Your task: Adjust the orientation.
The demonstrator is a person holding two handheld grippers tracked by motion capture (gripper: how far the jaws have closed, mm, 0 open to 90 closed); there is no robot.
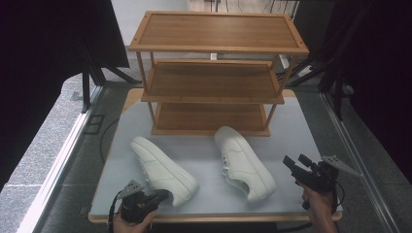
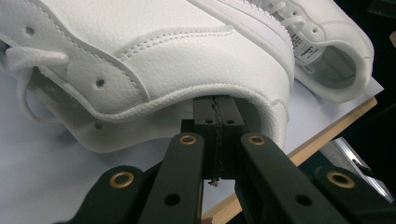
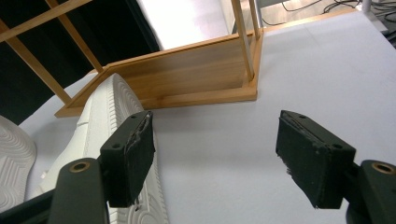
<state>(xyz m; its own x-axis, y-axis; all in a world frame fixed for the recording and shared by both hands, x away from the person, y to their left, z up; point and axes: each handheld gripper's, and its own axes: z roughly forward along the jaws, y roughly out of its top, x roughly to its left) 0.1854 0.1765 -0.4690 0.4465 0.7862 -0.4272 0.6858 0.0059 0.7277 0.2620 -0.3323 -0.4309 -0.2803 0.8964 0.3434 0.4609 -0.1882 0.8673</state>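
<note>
Two white shoes were laid on the grey table [image 1: 301, 121] before a wooden rack [image 1: 214, 73]. The left shoe [image 1: 163, 170] was pinched at its heel collar by the left gripper [image 2: 216, 121] — jaws closed on it. The right gripper [image 1: 297, 162] was held with its jaws spread, just beside the right shoe [image 1: 243, 162].

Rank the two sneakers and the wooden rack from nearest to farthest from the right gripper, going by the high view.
From the right gripper, at the table's near right:
1. Right-hand white sneaker, just to its left, mid-table.
2. Left-hand white sneaker, farther left, its heel by the left gripper.
3. Three-tier wooden shoe rack, at the table's far side; the lowest shelf and the left sneaker are close to call.
</note>
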